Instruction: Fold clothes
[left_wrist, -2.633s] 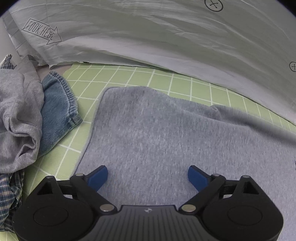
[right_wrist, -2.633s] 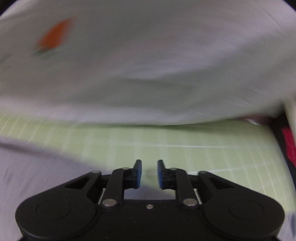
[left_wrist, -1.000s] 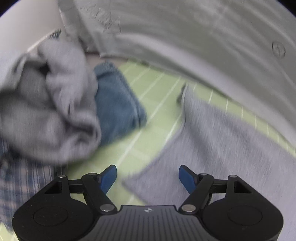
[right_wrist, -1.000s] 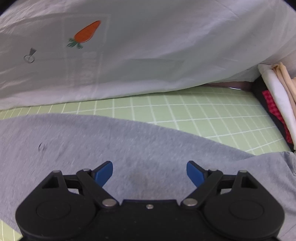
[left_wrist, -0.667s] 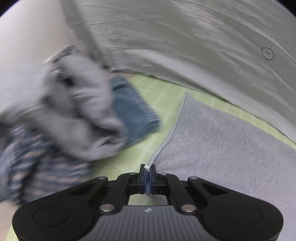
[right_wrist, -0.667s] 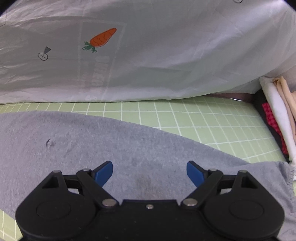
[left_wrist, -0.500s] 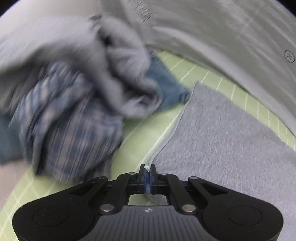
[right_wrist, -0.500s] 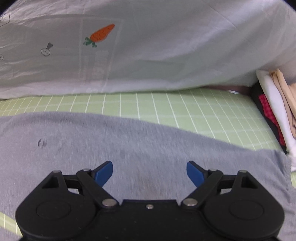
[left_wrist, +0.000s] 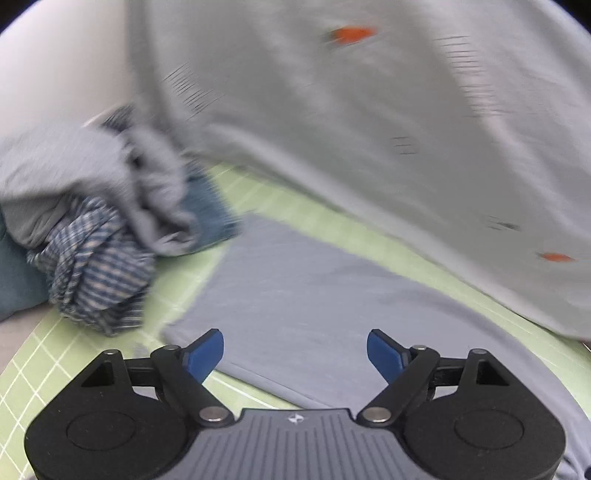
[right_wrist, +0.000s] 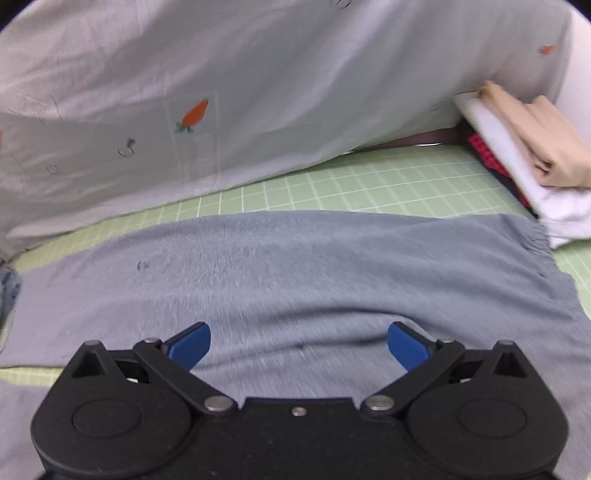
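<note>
A grey garment (left_wrist: 314, 291) lies spread flat on the green grid mat (left_wrist: 74, 365); it also fills the right wrist view (right_wrist: 295, 266). My left gripper (left_wrist: 295, 352) is open and empty, just above the garment's near left corner. My right gripper (right_wrist: 299, 341) is open and empty, low over the garment's middle, where a shallow crease runs between the fingers.
A heap of unfolded clothes (left_wrist: 99, 221), grey, blue denim and plaid, sits left of the garment. A stack of folded clothes (right_wrist: 517, 158), beige, white and red, stands at the right edge. A pale sheet with carrot prints (right_wrist: 229, 92) hangs along the back.
My left gripper was shut on the garment's left corner half a second ago; it has opened and let go. The right gripper stayed open and the view shifted right over the garment.
</note>
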